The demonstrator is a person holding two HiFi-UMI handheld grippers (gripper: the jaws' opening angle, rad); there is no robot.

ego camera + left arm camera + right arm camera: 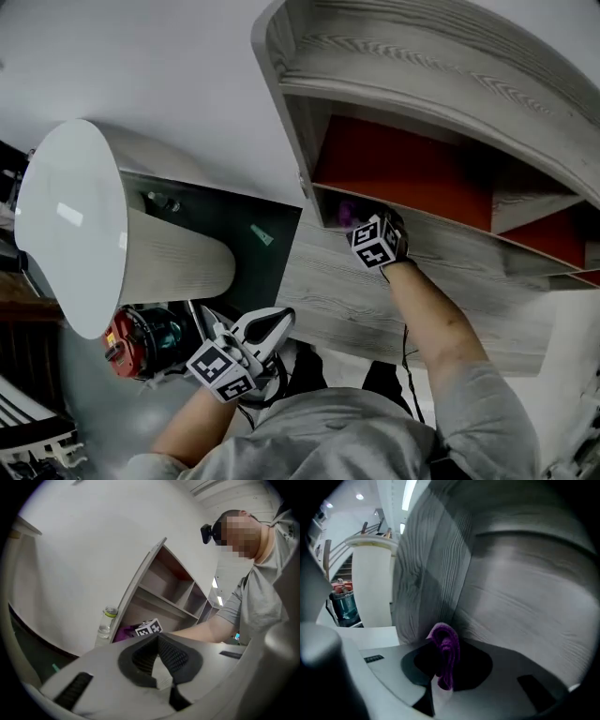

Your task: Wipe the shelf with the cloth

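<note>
Purple fuzzy cloth (446,652) is pinched between the jaws of the right gripper (373,234), which are closed tight on it, so that a folded tuft sticks out past the tips. In the head view a bit of the same cloth shows at the front left corner of a compartment in the grey wood-grain shelf unit (441,253), just above the board that forms the compartment's floor and close to the upright side panel. That compartment has a red back panel (403,169).

The right arm reaches forward, nearly straight, with the bare forearm (433,319) angled up and left toward the opening and a grey sleeve covering it from the elbow back. The right gripper view looks into the corner where the side panel meets the grained board; I cannot tell whether the cloth touches the wood.

The left gripper (270,324) hangs low and close to the person's torso, well apart from the shelf, with the arm bent. Its dark ribbed fingers (177,657) are pressed together with nothing between them, and they point toward the shelf unit.

From the left gripper view, a clear plastic bottle with a yellow-green cap (107,623) stands upright beside the unit's outer side. A white round-topped stand (70,234) lies to the left.
</note>
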